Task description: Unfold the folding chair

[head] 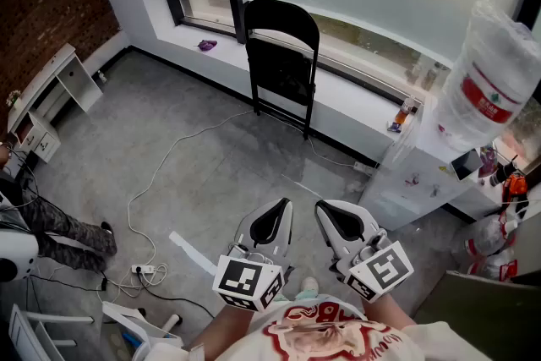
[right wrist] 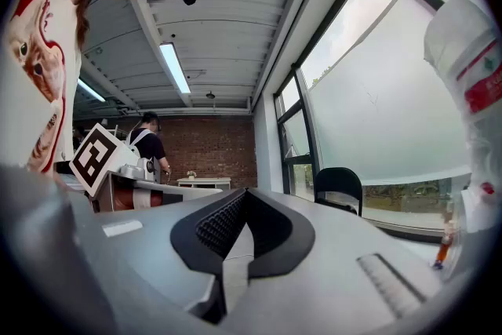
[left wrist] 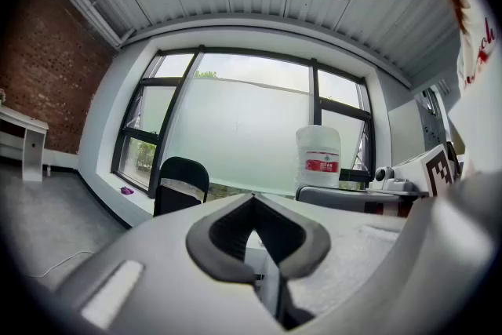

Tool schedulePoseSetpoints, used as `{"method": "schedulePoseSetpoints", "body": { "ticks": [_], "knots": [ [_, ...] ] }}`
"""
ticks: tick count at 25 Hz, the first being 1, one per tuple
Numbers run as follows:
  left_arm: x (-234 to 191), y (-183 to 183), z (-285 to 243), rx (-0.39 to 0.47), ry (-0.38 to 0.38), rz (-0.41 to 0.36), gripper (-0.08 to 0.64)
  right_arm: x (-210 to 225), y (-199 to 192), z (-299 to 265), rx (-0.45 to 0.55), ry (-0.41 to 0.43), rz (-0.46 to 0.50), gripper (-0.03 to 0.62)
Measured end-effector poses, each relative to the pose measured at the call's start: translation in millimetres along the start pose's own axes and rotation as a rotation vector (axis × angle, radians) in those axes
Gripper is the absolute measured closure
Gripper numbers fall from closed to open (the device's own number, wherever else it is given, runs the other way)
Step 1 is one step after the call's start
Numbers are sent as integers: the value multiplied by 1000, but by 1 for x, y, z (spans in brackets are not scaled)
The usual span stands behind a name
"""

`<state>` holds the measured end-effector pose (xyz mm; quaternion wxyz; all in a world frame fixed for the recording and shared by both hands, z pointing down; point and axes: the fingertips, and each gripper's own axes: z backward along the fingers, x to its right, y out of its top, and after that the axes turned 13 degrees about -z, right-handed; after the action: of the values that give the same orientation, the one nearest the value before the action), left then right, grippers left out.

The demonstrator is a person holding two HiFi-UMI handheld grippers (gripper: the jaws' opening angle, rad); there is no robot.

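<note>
Clenching empty fingers, left gripper (head: 279, 208) and right gripper (head: 326, 209) face folding chair (head: 281, 63) across floor (head: 215, 161).

Left tool (left wrist: 252, 200) jaws together, black folding chair (left wrist: 181, 183) below window (left wrist: 235, 129), water bottle (left wrist: 318, 157) beyond

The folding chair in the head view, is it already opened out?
No, the folding chair stands folded flat at the window ledge.

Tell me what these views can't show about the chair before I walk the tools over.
- Chair hinges and rear legs: head view, hidden behind its own folded seat.
- Chair's legs: left gripper view, hidden behind the left tool.
- Chair's frame detail: right gripper view, too small.
- Water bottle: right gripper view, cut off by the right edge.
</note>
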<state>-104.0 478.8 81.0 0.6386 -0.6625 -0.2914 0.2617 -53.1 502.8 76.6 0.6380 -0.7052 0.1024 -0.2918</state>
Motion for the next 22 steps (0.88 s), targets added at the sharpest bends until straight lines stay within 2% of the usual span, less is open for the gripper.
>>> {"method": "schedulePoseSetpoints", "body": {
  "ticks": [16,22],
  "knots": [
    [-5,-4,-4,-4,-8,-1,560,1,-1,-7,-3,4,7,566],
    [-21,-5,-1,-6,-2,-2,560,-1,4,-12,32,-2,-6,566]
  ]
}}
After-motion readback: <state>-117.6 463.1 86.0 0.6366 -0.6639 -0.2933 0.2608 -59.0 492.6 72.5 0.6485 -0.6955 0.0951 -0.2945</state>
